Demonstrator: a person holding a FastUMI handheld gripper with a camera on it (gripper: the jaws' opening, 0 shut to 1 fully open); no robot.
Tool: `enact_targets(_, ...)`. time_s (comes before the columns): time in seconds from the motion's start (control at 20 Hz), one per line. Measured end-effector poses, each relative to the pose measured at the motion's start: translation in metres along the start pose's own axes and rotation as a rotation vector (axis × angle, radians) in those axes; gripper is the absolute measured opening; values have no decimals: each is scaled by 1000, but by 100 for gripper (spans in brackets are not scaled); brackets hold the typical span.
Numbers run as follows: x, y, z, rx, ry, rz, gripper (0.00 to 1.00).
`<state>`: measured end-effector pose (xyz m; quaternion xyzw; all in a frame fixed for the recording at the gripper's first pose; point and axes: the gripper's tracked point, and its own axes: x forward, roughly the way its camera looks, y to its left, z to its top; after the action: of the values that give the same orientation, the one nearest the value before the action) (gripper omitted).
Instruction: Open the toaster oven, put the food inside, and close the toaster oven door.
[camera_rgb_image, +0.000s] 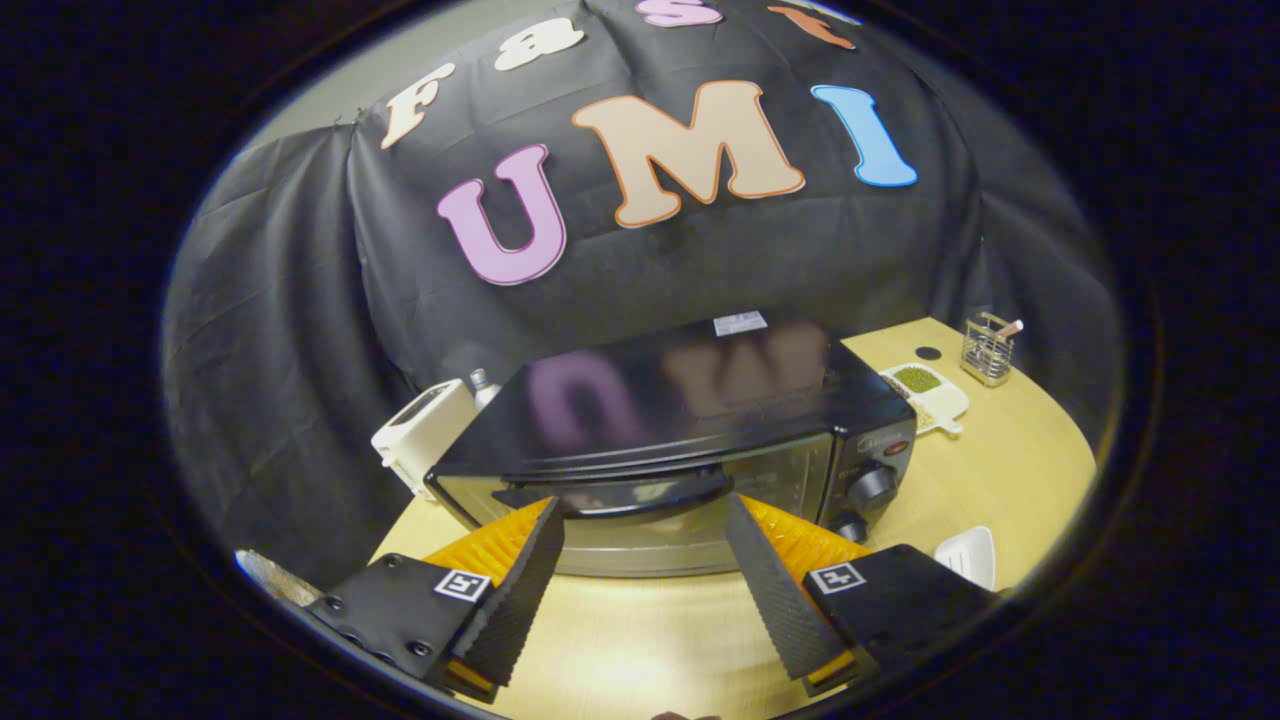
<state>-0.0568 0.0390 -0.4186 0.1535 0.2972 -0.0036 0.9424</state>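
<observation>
Both fingers of the gripper (645, 515) stand spread apart, gripping nothing, their tips flanking the door handle (628, 494) as if lined up for it. Beyond, the toaster oven (690, 400) sits on the table (1010, 450), door shut.

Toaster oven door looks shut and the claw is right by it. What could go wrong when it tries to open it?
1. The open claw sits low, its fingertips flanking the door handle; closing here might miss or slip off it.
2. Pulling the handle could drag the whole toaster oven forward on the smooth table.
3. The door swings toward the claw and might bump it.
</observation>
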Motion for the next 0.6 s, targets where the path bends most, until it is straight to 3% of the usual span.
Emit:
enact_targets(0.25, -25, -11, 32, -47, -54, -4, 99)
enact_targets(0.6, -88, -4, 183, -156, -301, 11, 99)
